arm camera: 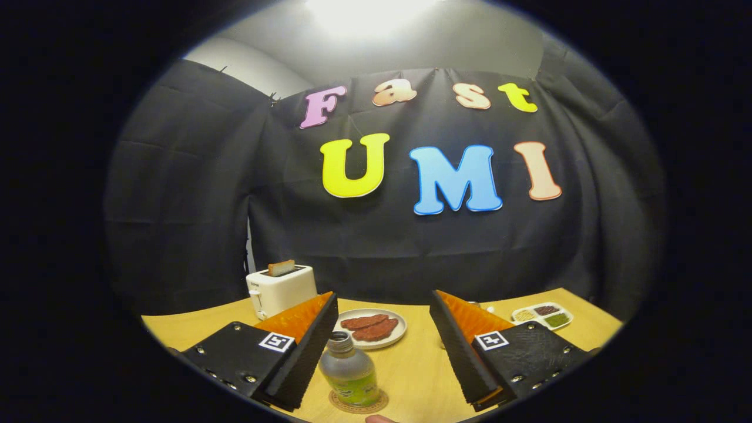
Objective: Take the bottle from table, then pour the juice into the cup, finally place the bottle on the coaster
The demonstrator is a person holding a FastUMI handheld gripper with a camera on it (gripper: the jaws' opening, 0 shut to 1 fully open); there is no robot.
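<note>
Clear bottle [349, 371] upright on coaster [358, 403], fingers [385, 348] spread, not gripping; left finger close — careless retreat could tip it.

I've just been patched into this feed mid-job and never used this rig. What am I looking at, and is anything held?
This is a fisheye camera riding on hand-held tongs, looking forward along the two fingers. The fingers are spread wide and hold nothing. Between them, nearer the left finger, a bottle stands upright on a round coaster on the wooden table. Beyond the fingers lie a plate with reddish-brown slices, a white toaster with toast sticking up, and a small divided tray of fillings. Something small sits behind the right finger; I cannot tell what it is.
</note>
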